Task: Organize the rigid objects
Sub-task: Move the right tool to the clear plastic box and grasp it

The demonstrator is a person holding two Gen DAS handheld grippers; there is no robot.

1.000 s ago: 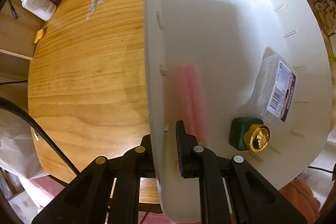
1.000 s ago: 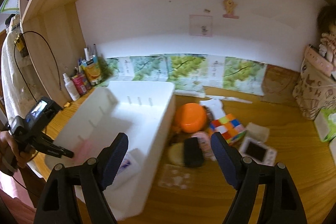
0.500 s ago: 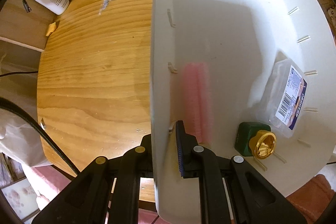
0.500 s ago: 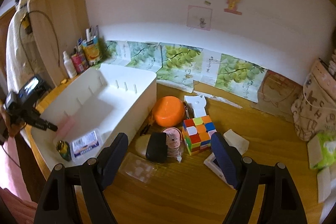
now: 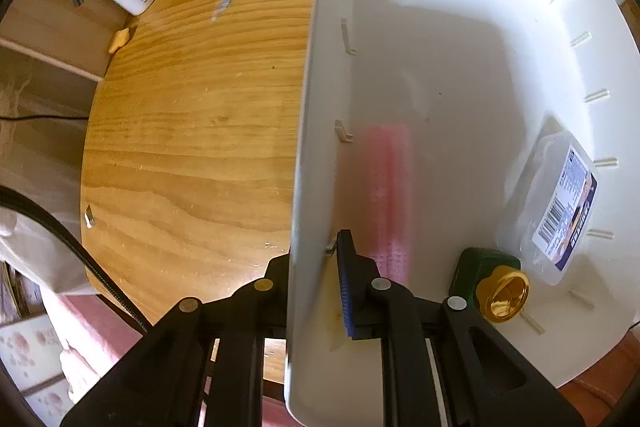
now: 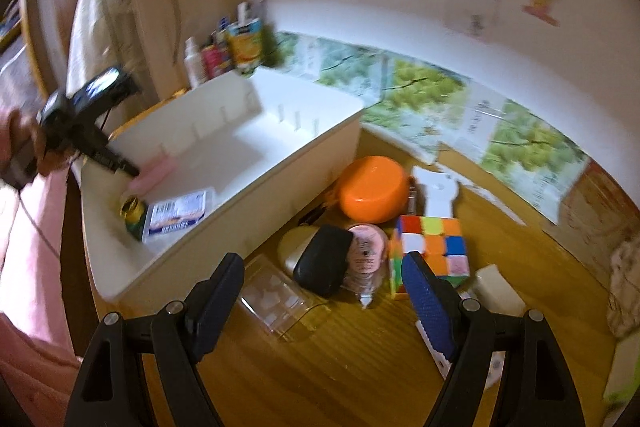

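I keep my left gripper (image 5: 312,267) clamped on the white bin (image 5: 460,47) wall to steady it, while my right gripper (image 6: 320,301), jaws wide and empty, lines up squarely over what looks like the black case (image 6: 323,261) on the bench (image 6: 360,367).

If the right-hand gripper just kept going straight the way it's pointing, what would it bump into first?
Most likely the black case lying between its open fingers, with the pink-labelled tape roll beside it. Depth is hard to judge in this fisheye view, so the right gripper might reach the clear plastic tray first.
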